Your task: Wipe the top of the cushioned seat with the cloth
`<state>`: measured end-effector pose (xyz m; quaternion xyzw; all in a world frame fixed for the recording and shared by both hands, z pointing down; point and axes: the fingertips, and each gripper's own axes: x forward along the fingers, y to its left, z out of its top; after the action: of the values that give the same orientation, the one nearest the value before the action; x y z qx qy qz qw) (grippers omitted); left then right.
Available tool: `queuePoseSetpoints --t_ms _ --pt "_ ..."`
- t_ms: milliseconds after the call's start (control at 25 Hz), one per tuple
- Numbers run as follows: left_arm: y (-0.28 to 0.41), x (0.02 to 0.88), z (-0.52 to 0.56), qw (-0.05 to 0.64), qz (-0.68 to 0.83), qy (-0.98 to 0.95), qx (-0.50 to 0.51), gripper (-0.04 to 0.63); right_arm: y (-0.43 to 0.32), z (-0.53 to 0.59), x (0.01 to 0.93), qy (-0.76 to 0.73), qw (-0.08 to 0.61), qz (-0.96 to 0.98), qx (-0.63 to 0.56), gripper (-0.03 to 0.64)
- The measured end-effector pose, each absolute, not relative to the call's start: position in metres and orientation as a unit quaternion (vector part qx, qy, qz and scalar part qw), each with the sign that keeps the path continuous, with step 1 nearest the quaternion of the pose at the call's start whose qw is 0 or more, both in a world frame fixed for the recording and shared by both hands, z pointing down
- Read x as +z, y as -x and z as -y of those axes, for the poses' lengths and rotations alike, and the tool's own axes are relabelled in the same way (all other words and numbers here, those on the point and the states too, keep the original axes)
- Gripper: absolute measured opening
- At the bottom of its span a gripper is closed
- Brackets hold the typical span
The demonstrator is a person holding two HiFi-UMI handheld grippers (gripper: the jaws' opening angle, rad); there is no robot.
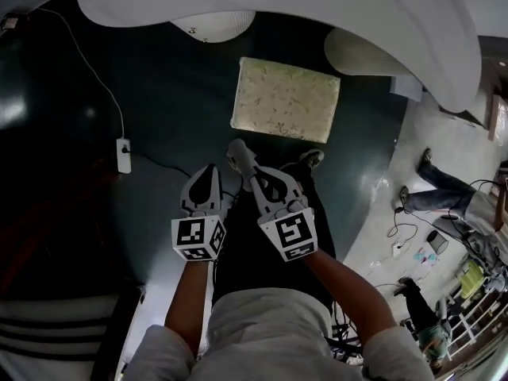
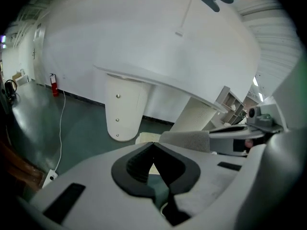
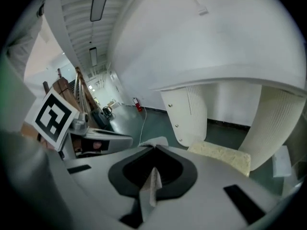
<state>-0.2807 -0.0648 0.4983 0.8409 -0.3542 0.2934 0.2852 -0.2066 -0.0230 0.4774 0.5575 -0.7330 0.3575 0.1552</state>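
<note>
The cushioned seat [image 1: 286, 99] is a pale yellow, flecked rectangular pad lying on the dark green floor ahead of me, under a white table. It shows again as the seat [image 3: 221, 155] and, just past the jaw tips, as the seat [image 2: 146, 138]. My right gripper [image 1: 255, 178] is shut on a grey cloth [image 1: 238, 155], which sticks out past its tip. A strip of that cloth [image 3: 152, 189] hangs between the right gripper's [image 3: 154, 149] jaws. My left gripper [image 1: 208, 175] is beside it, shut with nothing in it [image 2: 153, 145]. Both grippers hang short of the seat.
A big white table top [image 1: 333, 10] overhangs the seat, on two ribbed white pedestals [image 1: 214, 26] [image 1: 357, 54]. A white power strip [image 1: 123, 155] with its cable lies on the floor at left. A person [image 1: 448, 197] and cluttered items are at far right.
</note>
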Motion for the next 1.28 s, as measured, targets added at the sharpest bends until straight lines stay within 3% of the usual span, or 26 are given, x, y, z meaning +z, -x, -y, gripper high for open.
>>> queuePoseSetpoints --t_ms 440,760,1000,1280 --pt "0.291 0.64 0.069 0.256 0.325 -0.839 0.353 0.014 0.217 0.056 0.618 -0.543 0.155 0.737 0.373 0.014" --pt "0.297 0.671 0.119 0.254 0.339 -0.84 0.339 0.014 0.231 0.096 0.675 -0.566 0.059 0.709 0.417 0.014" --pt "0.31 0.681 0.092 0.259 0.307 -0.835 0.377 0.014 0.229 0.077 0.753 -0.593 0.187 0.661 0.419 0.014" --pt "0.304 0.695 0.086 0.269 0.298 -0.832 0.383 0.014 0.207 0.068 0.775 -0.603 0.229 0.653 0.398 0.014"
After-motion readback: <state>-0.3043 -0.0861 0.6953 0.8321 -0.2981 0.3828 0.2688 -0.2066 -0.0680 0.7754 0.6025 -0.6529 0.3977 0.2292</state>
